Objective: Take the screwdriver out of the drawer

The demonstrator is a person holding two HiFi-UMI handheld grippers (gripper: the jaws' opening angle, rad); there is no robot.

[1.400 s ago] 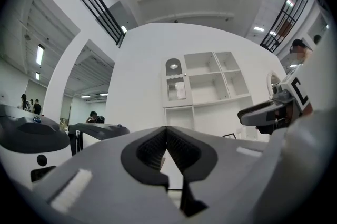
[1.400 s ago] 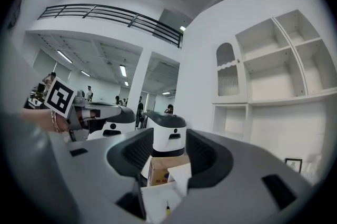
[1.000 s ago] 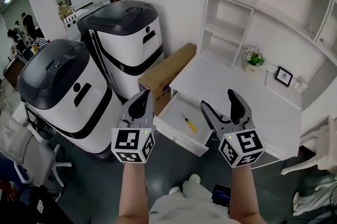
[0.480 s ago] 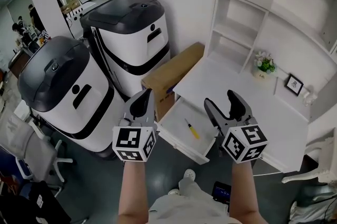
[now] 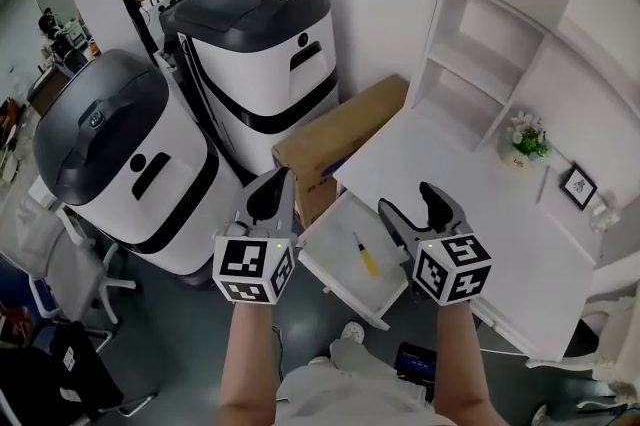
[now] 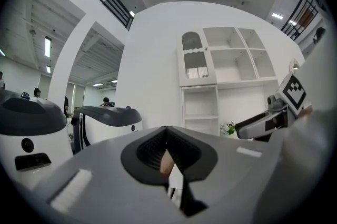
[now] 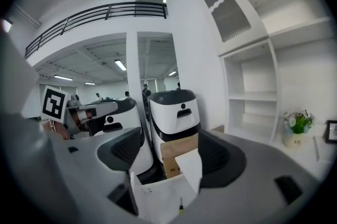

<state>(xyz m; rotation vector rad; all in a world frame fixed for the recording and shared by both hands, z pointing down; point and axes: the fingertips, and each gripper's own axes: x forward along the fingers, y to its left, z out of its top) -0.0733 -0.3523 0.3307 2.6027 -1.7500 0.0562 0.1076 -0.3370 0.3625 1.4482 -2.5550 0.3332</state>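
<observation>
A screwdriver [image 5: 365,256] with a yellow handle lies in the open white drawer [image 5: 335,246] below the desk. My right gripper [image 5: 410,204] hovers open just right of the drawer, above its right end. In the right gripper view the drawer [image 7: 158,194] and the screwdriver [image 7: 180,207] show low down between the open jaws of that gripper [image 7: 171,152]. The left gripper [image 5: 270,194] is held left of the drawer with its jaws together and nothing in them. In the left gripper view its pads meet at the tips of the gripper [image 6: 167,136].
The white desk [image 5: 470,204] carries a shelf unit, a small plant [image 5: 525,142] and a picture frame [image 5: 578,186]. A cardboard box [image 5: 340,139] leans beside the drawer. Two large white-and-black machines [image 5: 120,164] stand to the left. Office chairs sit at the lower left.
The view has shifted, so the desk and drawer sit further right in frame. The right gripper has sunk slightly toward the drawer. The left gripper has stayed shut in place.
</observation>
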